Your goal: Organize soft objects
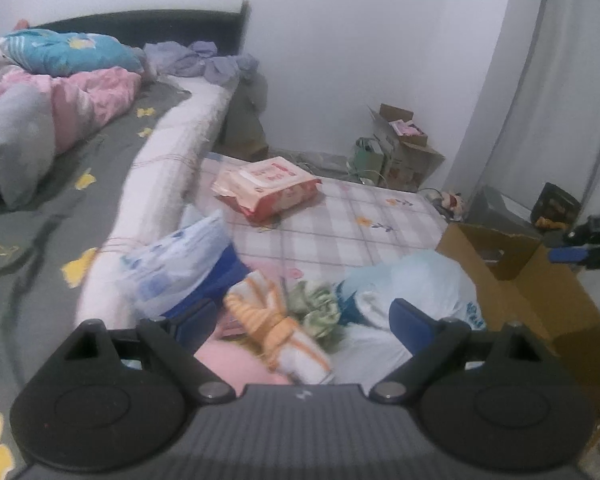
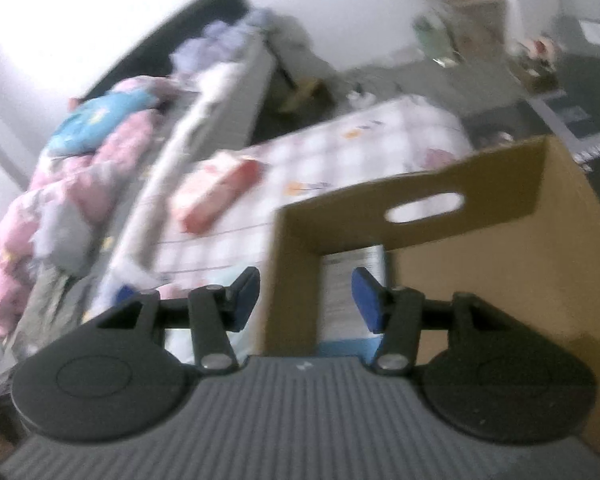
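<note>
My left gripper [image 1: 300,314] stands open over a heap of soft things on the checked mattress [image 1: 340,220]. An orange-striped white cloth [image 1: 284,332] lies between its fingers, untouched by the pads. Beside it are a green patterned cloth [image 1: 318,306], a blue-and-white plastic pack [image 1: 180,264] and a pale blue bag [image 1: 416,280]. A pink wipes pack [image 1: 268,188] lies farther back. My right gripper [image 2: 306,286] is open above the near corner of a cardboard box [image 2: 460,196], nothing gripped; it also shows at the right edge as the right gripper [image 1: 592,244].
A bed with a grey sheet [image 1: 60,200], pink blanket [image 1: 96,96] and blue pillow [image 1: 68,52] runs along the left. Open cartons [image 1: 404,140] stand by the far wall. A curtain [image 1: 560,100] hangs at the right. The right wrist view is blurred.
</note>
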